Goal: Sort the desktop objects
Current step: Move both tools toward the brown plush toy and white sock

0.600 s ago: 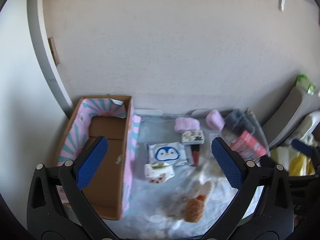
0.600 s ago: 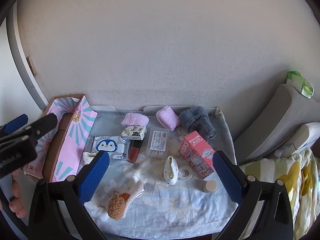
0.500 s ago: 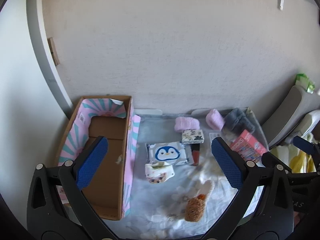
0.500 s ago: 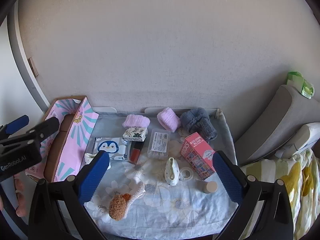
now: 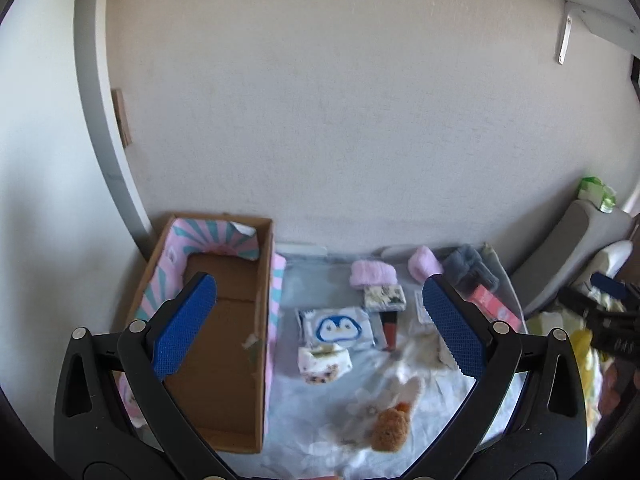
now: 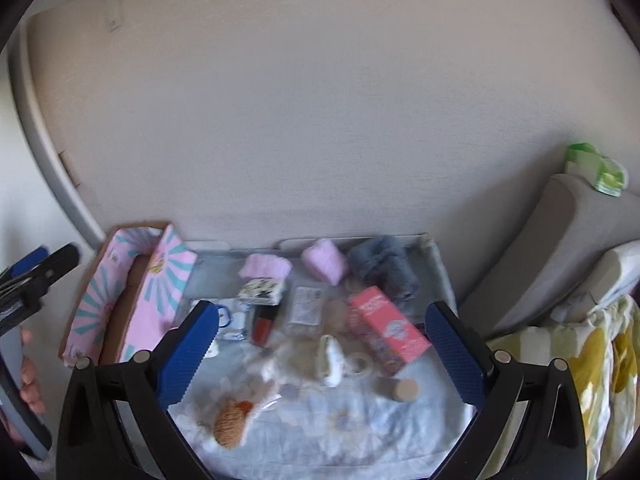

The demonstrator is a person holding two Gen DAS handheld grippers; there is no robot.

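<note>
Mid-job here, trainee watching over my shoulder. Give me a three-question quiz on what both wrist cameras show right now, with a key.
1. True or false: the cardboard box already holds sorted items.
2. Multiple choice: what lies directly in front of the penguin pack, nearer the camera? A) the pink carton B) the small floral tissue pack C) the grey fluffy socks
3. Fill in: the left gripper and right gripper both have their jaws ____, with nothing between them.

Key
1. False: only its bare brown floor shows.
2. B: the small floral tissue pack; the pink carton and grey fluffy socks lie further right.
3. Open.
</note>
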